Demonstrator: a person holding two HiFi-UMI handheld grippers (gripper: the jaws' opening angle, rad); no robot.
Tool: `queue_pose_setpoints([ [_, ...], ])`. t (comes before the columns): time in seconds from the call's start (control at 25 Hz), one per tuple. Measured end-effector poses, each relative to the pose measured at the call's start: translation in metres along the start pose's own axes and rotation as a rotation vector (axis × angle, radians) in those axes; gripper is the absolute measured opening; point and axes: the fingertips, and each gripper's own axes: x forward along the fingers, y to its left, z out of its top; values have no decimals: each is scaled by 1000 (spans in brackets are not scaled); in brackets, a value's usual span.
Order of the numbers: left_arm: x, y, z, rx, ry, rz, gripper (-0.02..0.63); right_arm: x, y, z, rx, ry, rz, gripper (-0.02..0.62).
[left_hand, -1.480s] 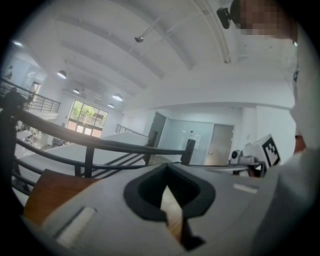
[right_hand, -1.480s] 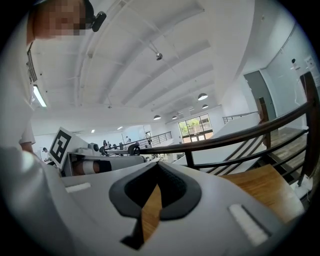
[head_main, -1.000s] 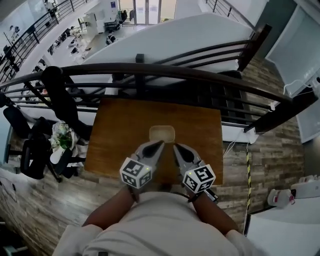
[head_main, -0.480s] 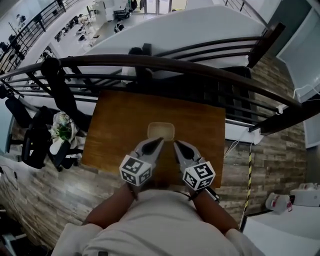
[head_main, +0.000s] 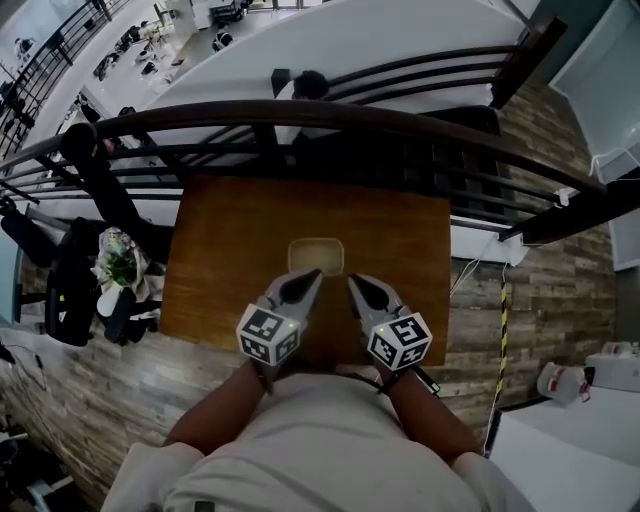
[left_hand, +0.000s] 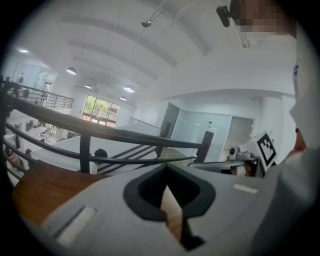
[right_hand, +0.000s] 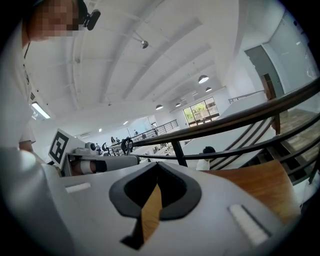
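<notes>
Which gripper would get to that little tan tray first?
Left, probably, though narrowly. The left gripper points straight at the near edge of the tray; the right gripper sits just off its right corner.

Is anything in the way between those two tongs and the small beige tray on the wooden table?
Nothing visible does. The small beige rounded tray sits just ahead of the left tongs and right tongs, with only the bare brown wooden table around it.

dark railing (head_main: 330, 115) beyond wooden table (head_main: 220, 250); green plant (head_main: 115, 268) at left.
</notes>
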Motion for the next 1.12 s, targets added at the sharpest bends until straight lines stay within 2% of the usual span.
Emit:
queue_pose_setpoints([
  [0.52, 30, 36, -46, -14, 106, -45, 3, 33, -41, -54, 113, 73, -49, 8],
  [0.84, 43, 51, -86, -35, 163, -54, 3, 46, -62, -95, 161, 145, -60, 40],
  [1.12, 57, 68, -105, -46, 189, -46, 3, 59, -88, -123, 216, 185, -72, 69],
])
